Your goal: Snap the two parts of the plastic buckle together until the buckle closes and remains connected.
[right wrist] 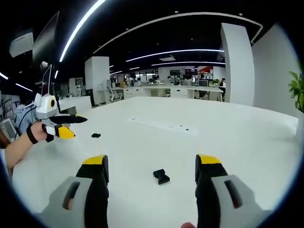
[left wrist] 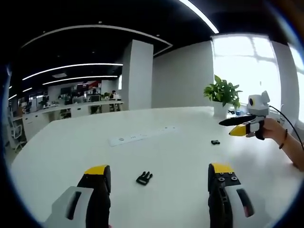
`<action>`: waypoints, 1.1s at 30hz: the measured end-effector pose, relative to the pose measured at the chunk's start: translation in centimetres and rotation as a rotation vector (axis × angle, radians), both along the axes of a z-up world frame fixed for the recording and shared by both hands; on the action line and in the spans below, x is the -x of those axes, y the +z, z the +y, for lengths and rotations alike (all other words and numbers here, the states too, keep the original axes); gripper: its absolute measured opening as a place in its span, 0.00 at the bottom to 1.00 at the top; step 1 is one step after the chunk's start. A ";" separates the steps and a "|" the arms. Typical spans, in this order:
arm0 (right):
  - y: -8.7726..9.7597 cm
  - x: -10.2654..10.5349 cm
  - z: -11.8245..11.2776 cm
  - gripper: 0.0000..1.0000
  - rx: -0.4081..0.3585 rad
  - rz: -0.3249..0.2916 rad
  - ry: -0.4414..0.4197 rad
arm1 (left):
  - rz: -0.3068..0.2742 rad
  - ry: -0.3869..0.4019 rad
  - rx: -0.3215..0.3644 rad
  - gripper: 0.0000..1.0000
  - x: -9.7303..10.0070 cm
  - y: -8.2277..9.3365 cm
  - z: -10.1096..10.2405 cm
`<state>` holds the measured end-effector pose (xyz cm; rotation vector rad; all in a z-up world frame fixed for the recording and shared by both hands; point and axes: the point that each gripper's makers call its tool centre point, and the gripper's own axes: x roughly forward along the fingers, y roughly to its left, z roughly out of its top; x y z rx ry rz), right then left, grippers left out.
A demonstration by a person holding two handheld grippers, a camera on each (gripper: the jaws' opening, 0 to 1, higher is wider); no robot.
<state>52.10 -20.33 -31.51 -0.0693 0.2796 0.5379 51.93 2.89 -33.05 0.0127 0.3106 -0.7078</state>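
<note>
One black buckle part (left wrist: 144, 177), with prongs, lies on the white table (left wrist: 61, 156) between my left gripper's (left wrist: 159, 169) wide open jaws, slightly left of centre. The other black part (left wrist: 215, 142) lies further right, below my right gripper (left wrist: 232, 127), which a hand holds above the table. In the right gripper view that blocky part (right wrist: 161, 176) lies between the open jaws of my right gripper (right wrist: 152, 160). The pronged part (right wrist: 96, 135) is small at the left, near my left gripper (right wrist: 71, 126), which a hand holds. Neither gripper holds anything.
A flat white power strip (left wrist: 142, 135) (right wrist: 164, 125) is set into the middle of the table. A potted plant (left wrist: 222, 92) stands at the far edge by a bright window. A white pillar (left wrist: 137, 76) and office desks lie beyond the table.
</note>
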 end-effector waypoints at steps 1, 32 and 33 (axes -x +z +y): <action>-0.1 0.1 0.0 0.75 0.000 0.002 0.000 | -0.001 -0.001 -0.002 0.85 0.0 0.0 0.0; -1.5 1.5 0.6 0.72 0.012 0.030 0.014 | 0.034 -0.011 -0.040 0.83 0.1 -1.7 0.0; -1.5 1.6 0.6 0.72 0.011 0.031 0.014 | 0.035 -0.011 -0.043 0.83 0.1 -1.8 0.0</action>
